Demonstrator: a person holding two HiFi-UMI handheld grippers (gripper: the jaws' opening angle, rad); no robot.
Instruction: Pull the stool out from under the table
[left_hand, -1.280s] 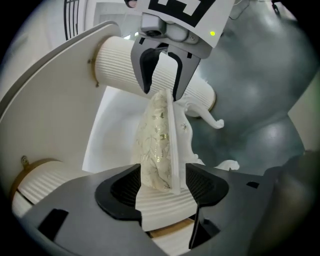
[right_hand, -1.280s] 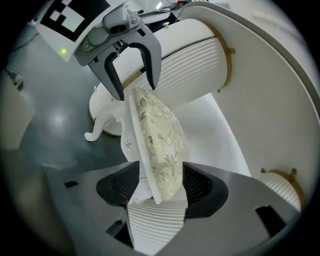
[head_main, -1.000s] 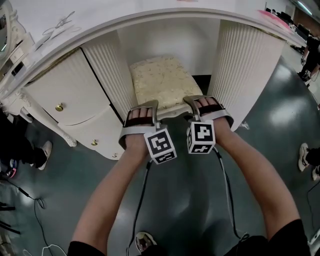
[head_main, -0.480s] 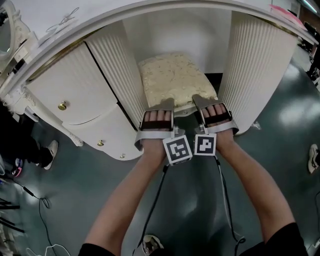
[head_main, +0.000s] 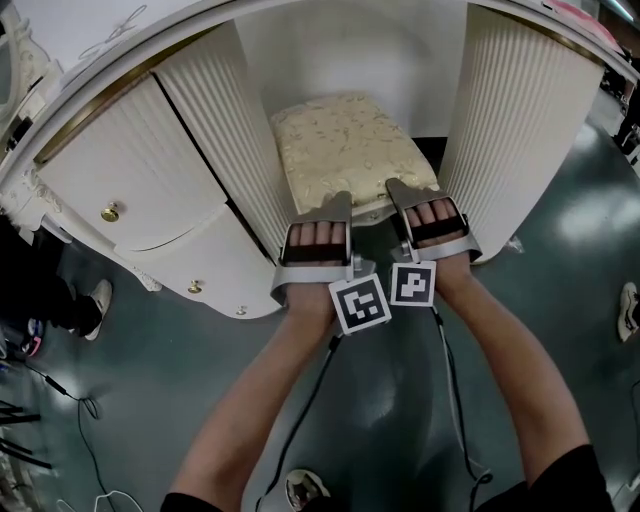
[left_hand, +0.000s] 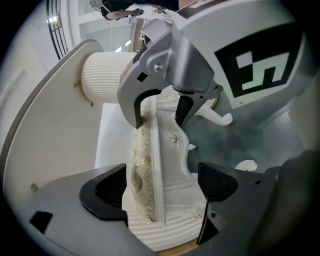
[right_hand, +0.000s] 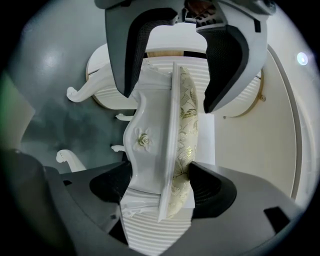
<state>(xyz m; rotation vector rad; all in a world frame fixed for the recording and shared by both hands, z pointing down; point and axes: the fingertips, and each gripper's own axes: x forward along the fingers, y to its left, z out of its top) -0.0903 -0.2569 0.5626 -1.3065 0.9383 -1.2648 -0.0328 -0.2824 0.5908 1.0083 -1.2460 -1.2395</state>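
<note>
The white stool (head_main: 345, 150) with a cream and gold cushion stands in the table's knee gap, its front edge toward me. My left gripper (head_main: 338, 205) sits at the left of that edge and my right gripper (head_main: 400, 192) at the right. In the left gripper view the seat edge (left_hand: 167, 160) lies between the left gripper's (left_hand: 162, 187) pads with a little slack on each side. The right gripper view shows the same: seat (right_hand: 150, 150) inside the right gripper (right_hand: 160, 187), pads off it. Both pairs of jaws have just been opening. Each gripper looms large in the other's view.
The white dressing table (head_main: 120, 70) has a fluted pedestal on the left (head_main: 215, 130) and one on the right (head_main: 520, 120), close to the stool's sides. Drawers with gold knobs (head_main: 111, 212) curve off to the left. Cables (head_main: 60, 400) and a bystander's shoe (head_main: 95, 300) lie on the grey-green floor.
Both grippers pinched the seat edge earlier; now their jaws stand wider with the seat loose between them. The grippers have rolled and come closer together. The stool looks unmoved.
</note>
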